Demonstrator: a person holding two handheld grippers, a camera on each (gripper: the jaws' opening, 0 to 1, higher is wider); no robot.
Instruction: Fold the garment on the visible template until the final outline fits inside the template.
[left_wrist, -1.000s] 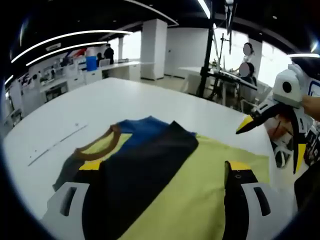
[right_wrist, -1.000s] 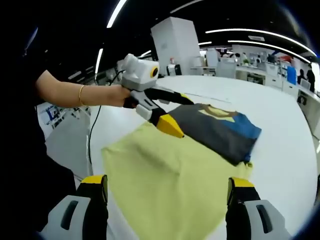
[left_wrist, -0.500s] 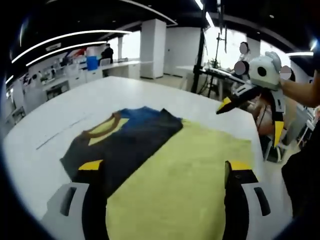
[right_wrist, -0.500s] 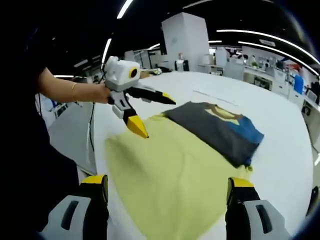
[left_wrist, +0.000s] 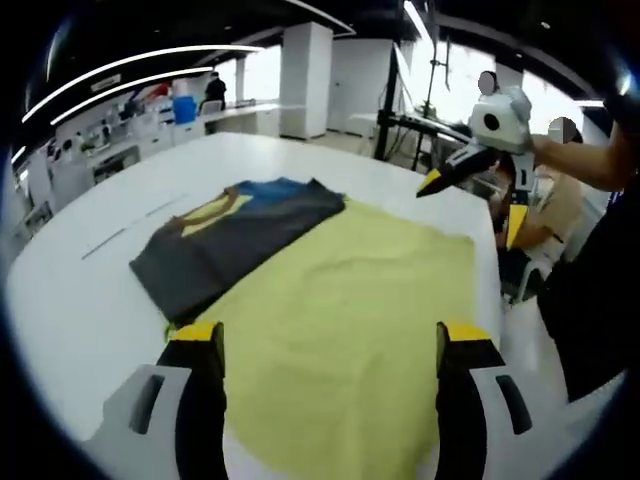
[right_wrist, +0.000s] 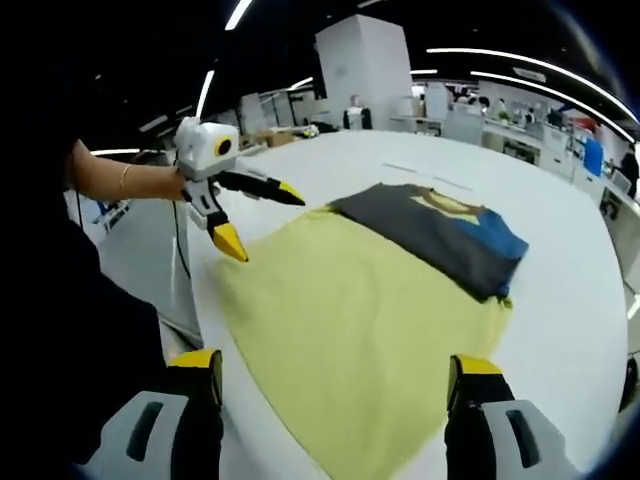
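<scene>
A: Left hand-held gripper (left_wrist: 320, 345) is held with jaws wide, nothing gripped, above the near hem of the garment (left_wrist: 340, 300), which is spread flat on the table (left_wrist: 80, 290).

B: Right hand-held gripper (right_wrist: 335, 375) likewise wide, empty. Long axis runs away toward the dark folded collar end (right_wrist: 440, 235). Near hem is reached about equally by both.

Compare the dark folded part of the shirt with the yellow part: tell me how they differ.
Colour: the dark part is charcoal with a blue patch and a brown-edged collar; the yellow part is plain. Area: the yellow part covers more table than the dark part. Position: the dark part lies along one edge, over the yellow part. Both lie flat, neither gripped.
</scene>
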